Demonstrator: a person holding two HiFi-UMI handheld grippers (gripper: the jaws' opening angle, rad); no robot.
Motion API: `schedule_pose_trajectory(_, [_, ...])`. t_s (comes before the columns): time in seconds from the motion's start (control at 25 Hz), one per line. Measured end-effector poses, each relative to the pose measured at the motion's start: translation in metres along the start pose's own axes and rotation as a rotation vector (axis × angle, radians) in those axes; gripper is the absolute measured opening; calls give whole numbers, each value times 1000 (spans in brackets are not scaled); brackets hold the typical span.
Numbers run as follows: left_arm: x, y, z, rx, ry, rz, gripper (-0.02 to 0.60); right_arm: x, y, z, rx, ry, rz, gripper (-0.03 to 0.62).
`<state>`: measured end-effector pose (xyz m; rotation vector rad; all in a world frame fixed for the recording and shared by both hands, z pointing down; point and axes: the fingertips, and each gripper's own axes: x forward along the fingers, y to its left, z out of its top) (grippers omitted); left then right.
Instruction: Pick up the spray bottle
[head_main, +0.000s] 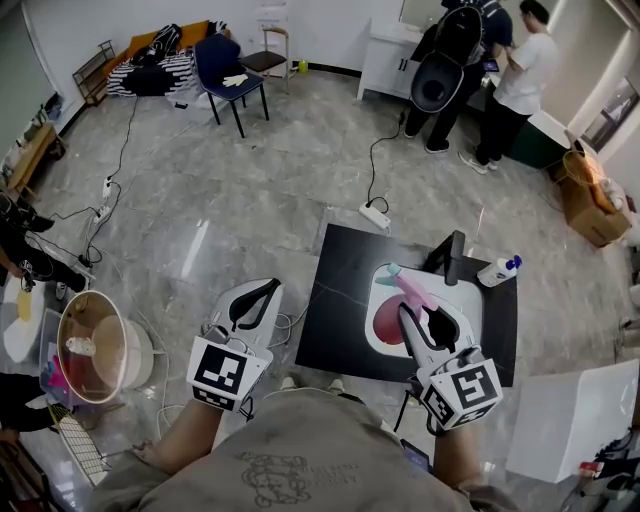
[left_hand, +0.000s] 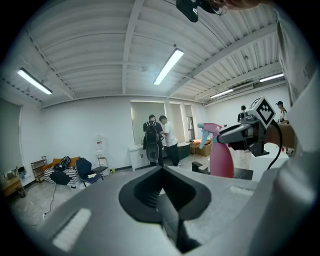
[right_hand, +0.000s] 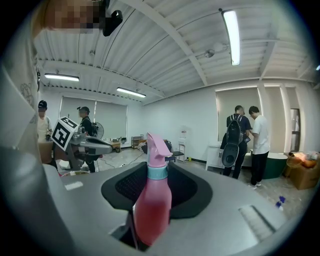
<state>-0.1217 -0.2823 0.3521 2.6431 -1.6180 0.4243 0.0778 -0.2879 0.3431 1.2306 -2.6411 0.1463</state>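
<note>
One step seems left, lifting clear: right gripper clamps the pink spray bottle; left gripper is closed, empty.

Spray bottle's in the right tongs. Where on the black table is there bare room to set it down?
The black table is bare along its left side, between its left edge and the white mat. The far right corner is crowded: a black upright stand and a white bottle.
</note>
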Motion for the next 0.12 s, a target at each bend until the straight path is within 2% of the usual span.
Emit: schedule_pose_trajectory(0.12, [4, 3, -1, -2, 0, -5, 0, 6, -1, -1, 1, 3, 1, 161])
